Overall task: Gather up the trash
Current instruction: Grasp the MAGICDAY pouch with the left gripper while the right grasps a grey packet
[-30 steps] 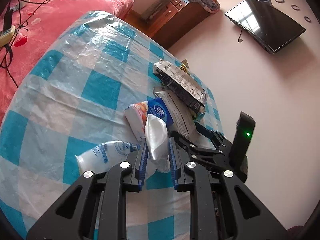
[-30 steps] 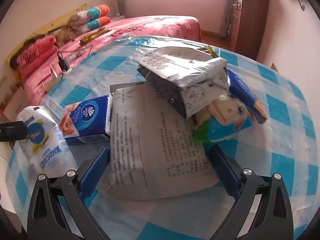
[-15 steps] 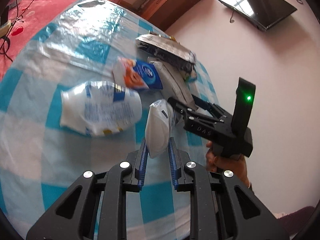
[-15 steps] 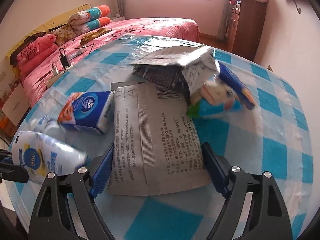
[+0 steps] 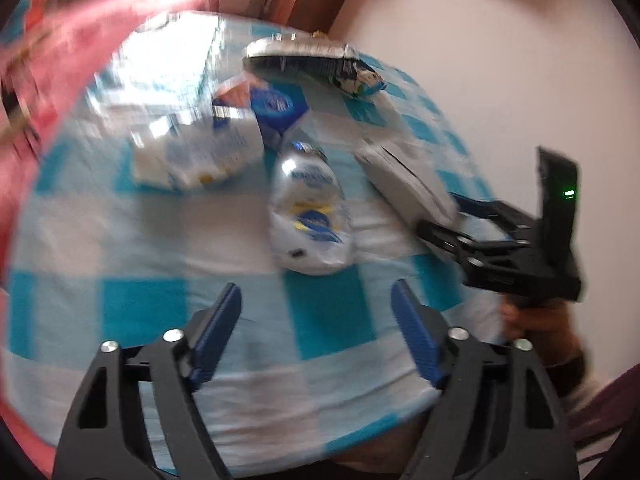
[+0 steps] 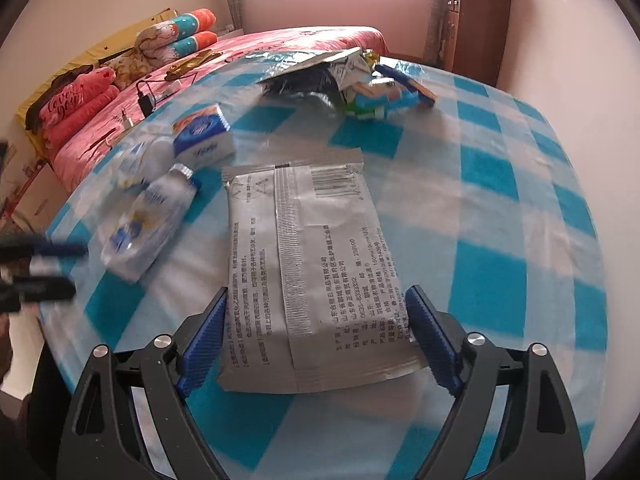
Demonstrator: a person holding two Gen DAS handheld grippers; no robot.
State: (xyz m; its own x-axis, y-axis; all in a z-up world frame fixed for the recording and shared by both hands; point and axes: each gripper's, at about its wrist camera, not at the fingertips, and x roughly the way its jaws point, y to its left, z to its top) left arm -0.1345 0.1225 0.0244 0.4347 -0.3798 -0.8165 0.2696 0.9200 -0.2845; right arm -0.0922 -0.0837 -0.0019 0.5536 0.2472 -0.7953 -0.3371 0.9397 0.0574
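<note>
A: Left-wrist view. The left gripper [image 5: 316,328] hangs over the checked tablecloth [image 5: 120,240] with its jaws opening and nothing between them. Just ahead of its tips lies a crumpled white plastic bag [image 5: 310,208], free on the cloth. Which items are left to collect?

B: All that can be seen. A second white bag [image 5: 196,152], a blue tissue pack [image 5: 276,108] and a silver snack bag [image 5: 304,54] lie in a loose group at the far side of the table. No bin or sack appears in either view, so nothing can be counted as collected; by this judgement the task is near its start or mid-way.

A: What does the right-wrist view add?

B: It shows the right gripper [image 6: 316,340], jaws opening, standing either side of the near end of a flat grey printed packet [image 6: 308,272]. The blue pads [image 6: 206,332] flank the packet's edges; whether they press on it cannot be told. It also shows a blue-and-green wrapper [image 6: 384,100] beside the silver bag, and sharper print.

A: And the left view alone?

B: It is blurred, but it shows the right gripper from outside, with the hand [image 5: 532,320] that holds it.
</note>
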